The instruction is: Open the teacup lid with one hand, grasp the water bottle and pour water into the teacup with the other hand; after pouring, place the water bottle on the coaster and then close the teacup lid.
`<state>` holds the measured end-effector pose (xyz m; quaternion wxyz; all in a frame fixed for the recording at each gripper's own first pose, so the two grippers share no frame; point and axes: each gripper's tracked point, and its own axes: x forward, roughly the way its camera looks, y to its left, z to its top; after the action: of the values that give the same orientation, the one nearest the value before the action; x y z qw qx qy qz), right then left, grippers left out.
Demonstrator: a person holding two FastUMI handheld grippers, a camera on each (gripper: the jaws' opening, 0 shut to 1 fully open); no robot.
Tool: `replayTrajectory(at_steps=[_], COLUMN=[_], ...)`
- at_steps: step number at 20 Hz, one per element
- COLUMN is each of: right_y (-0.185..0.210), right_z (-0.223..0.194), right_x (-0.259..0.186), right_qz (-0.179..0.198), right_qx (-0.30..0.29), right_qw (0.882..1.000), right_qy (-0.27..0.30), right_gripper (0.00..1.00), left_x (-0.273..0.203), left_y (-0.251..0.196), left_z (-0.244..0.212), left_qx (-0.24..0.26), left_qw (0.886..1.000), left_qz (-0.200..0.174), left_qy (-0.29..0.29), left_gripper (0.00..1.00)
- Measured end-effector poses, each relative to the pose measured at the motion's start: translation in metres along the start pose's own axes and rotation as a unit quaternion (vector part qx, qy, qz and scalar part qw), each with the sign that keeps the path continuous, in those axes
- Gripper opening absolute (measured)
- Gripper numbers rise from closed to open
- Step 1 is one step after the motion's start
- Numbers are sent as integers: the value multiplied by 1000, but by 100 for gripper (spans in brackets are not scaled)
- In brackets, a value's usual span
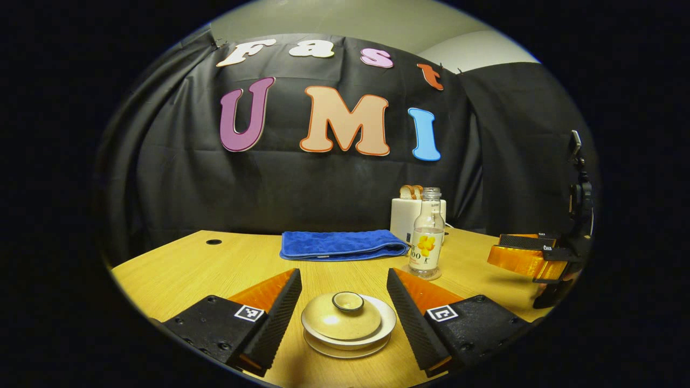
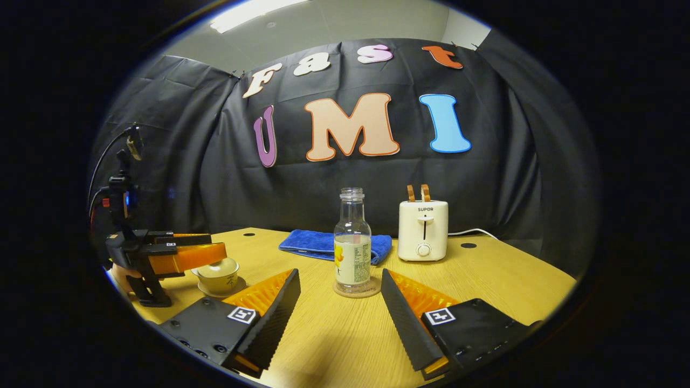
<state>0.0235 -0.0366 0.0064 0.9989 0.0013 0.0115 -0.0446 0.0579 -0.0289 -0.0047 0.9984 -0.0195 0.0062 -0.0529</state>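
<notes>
A cream teacup (image 1: 347,328) with its lid (image 1: 341,318) on stands on a saucer, between the spread fingers of my left gripper (image 1: 344,312), which is open and touches nothing. In the right gripper view the same cup (image 2: 218,274) sits at the left under the left gripper (image 2: 178,253). An uncapped clear water bottle (image 2: 352,249) with a yellow label stands upright on a round coaster (image 2: 356,291), just ahead of my open right gripper (image 2: 339,310). The bottle (image 1: 427,234) also stands beyond the cup in the left gripper view, where the right gripper (image 1: 531,253) is at the right edge.
A folded blue towel (image 1: 342,244) lies behind the cup on the wooden table (image 2: 501,280). A white toaster (image 2: 423,229) with bread slices stands to the right of the bottle, its cord trailing right. A camera on a stand (image 1: 579,183) rises near the table's edge.
</notes>
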Motion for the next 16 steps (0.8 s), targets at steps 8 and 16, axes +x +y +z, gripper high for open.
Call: replayTrajectory(at_steps=[8, 16], right_y=[-2, -10], right_z=[3, 4], right_x=[-2, -4], right_qz=[-5, -21], right_qx=[-3, -3], right_qw=[1000, 1000], right_qy=[-7, -9], right_gripper=[96, 92], left_x=[-24, -39], left_y=[23, 39], left_z=[2, 3], left_qx=[16, 18], left_qw=[1000, 999], left_qz=[25, 44], left_qy=[-5, -7], left_gripper=[93, 94])
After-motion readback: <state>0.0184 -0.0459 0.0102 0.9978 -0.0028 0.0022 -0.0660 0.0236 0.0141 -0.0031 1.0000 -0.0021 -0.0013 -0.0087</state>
